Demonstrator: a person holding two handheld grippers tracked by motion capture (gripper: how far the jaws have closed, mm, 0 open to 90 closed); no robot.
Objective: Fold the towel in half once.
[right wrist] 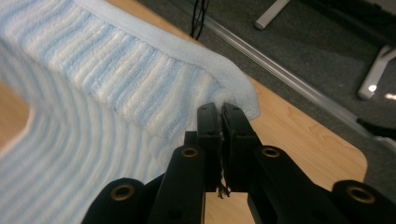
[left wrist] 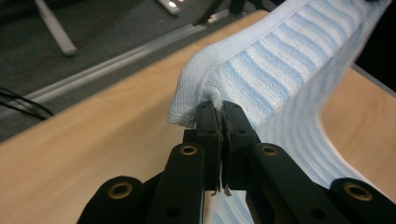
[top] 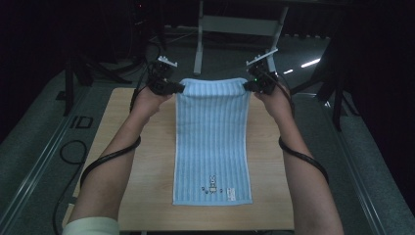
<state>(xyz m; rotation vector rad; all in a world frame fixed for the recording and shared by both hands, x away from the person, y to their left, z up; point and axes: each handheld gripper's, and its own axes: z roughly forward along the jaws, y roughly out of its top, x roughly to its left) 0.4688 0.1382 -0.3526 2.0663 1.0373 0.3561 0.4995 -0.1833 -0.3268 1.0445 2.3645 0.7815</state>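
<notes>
The left tool (top: 180, 88) is clenched on the far left corner of the towel (top: 213, 142), and the cloth hides its tips. The towel is light blue with pale stripes and a small print near its front edge; it lies along the worktop (top: 147, 161), far edge lifted. The right tool (top: 246, 86) grips the far right corner.
</notes>
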